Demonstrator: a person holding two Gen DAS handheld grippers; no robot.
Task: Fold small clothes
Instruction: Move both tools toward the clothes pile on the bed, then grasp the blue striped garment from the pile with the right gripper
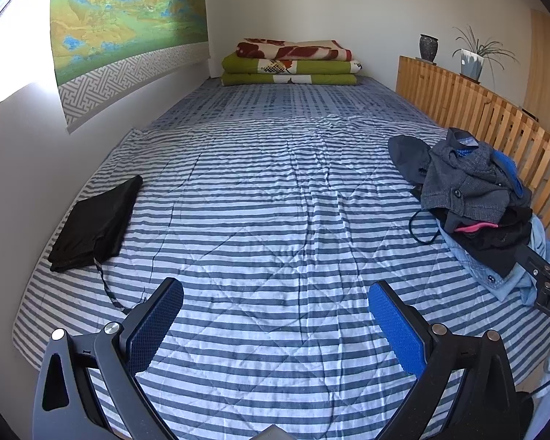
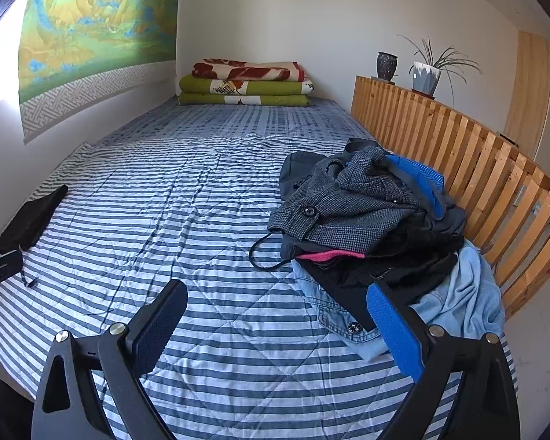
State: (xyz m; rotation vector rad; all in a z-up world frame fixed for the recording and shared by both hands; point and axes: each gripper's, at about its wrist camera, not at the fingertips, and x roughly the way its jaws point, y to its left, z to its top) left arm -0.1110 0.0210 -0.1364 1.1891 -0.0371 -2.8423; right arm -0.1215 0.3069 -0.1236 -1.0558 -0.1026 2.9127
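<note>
A heap of unfolded clothes (image 2: 370, 220) lies at the right side of the striped bed, a grey tweed jacket (image 1: 465, 179) on top, black and pink items under it and a light blue denim piece (image 2: 454, 304) at the bottom. A folded black garment (image 1: 95, 223) with a trailing drawstring rests near the left edge, also in the right wrist view (image 2: 29, 220). My left gripper (image 1: 275, 293) hovers open over the bare quilt. My right gripper (image 2: 277, 295) is open too, its right fingertip beside the denim piece; nothing sits between either pair of fingers.
The striped quilt (image 1: 260, 198) covers the bed. Folded blankets (image 1: 289, 62) are stacked at the far end. A wooden slatted rail (image 2: 458, 146) runs along the right side, with a vase (image 2: 386, 66) and a potted plant (image 2: 427, 73) on it. A wall hanging (image 1: 121, 25) is at the left.
</note>
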